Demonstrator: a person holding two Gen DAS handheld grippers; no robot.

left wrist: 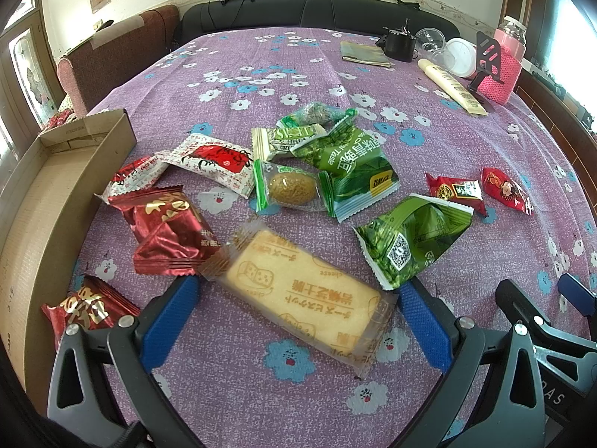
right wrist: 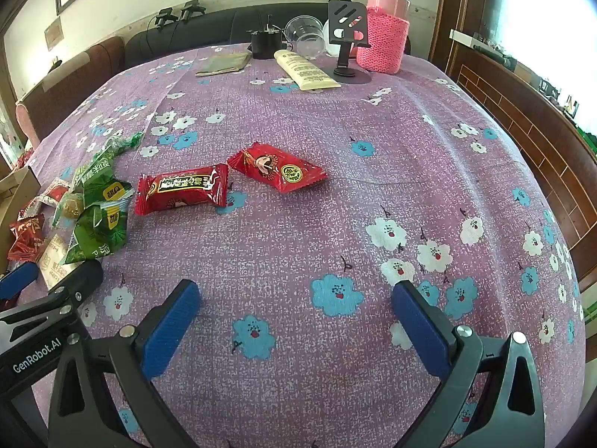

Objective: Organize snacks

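Observation:
Snack packets lie scattered on a purple flowered tablecloth (left wrist: 231, 403). My left gripper (left wrist: 298, 300) stands open, and a long clear-wrapped cheese biscuit pack (left wrist: 302, 291) lies on the cloth between its blue fingers, untouched. Around it lie dark red foil packets (left wrist: 168, 235), a white-and-red packet (left wrist: 212, 164), several green packets (left wrist: 354, 164) and a green pea bag (left wrist: 410, 239). An open cardboard box (left wrist: 41, 201) sits at the left. My right gripper (right wrist: 294, 304) hangs open over bare cloth; two red candy packets (right wrist: 183, 188) (right wrist: 278, 168) lie beyond it.
At the table's far side stand a pink knit-sleeved flask (right wrist: 384, 26), a black phone stand (right wrist: 345, 41), a cream tube (right wrist: 306, 69), clear plastic cups (right wrist: 304, 33), a black pot (right wrist: 265, 43) and a flat booklet (right wrist: 224, 63). A dark sofa (left wrist: 298, 11) lies beyond.

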